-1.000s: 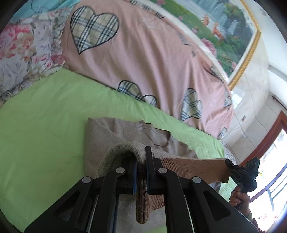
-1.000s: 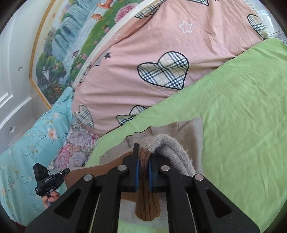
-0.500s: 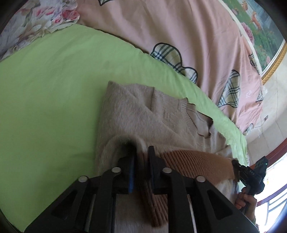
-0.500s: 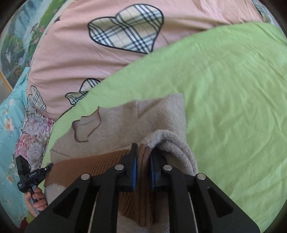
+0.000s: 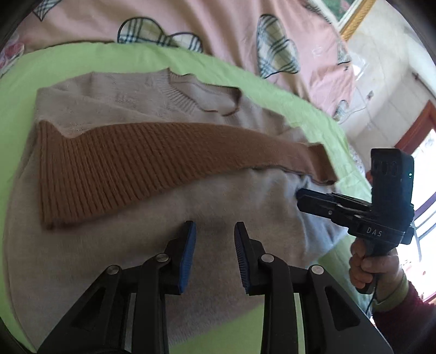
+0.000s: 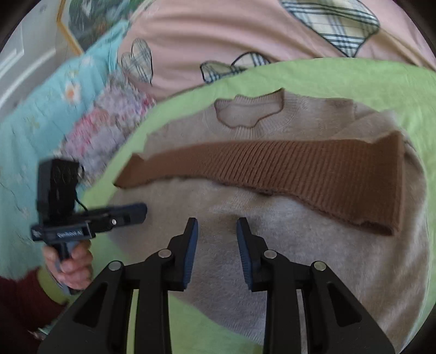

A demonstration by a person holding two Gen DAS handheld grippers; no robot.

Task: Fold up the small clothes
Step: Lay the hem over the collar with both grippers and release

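Note:
A small beige knit sweater [image 5: 114, 100] lies folded on the green sheet, its brown ribbed hem band [image 5: 130, 163] laid across the chest below the neckline [image 5: 207, 100]. It shows the same way in the right wrist view [image 6: 313, 223], with the band [image 6: 313, 171]. My left gripper [image 5: 214, 245] is open and empty just above the folded fleecy back. My right gripper [image 6: 216, 239] is open and empty over the same fold. Each gripper shows in the other's view: the right one [image 5: 302, 197] at the sweater's right edge, the left one [image 6: 141, 211] at its left edge.
The green sheet [image 5: 54, 62] covers the bed around the sweater. A pink quilt with plaid hearts [image 5: 218, 24] lies behind it. Floral bedding [image 6: 41, 109] is piled at the left in the right wrist view. A window [image 5: 425, 168] is at the far right.
Both grippers have opened and let go of the brown hem. The hem now lies flat across the sweater's chest, and both grippers have drawn back from it.

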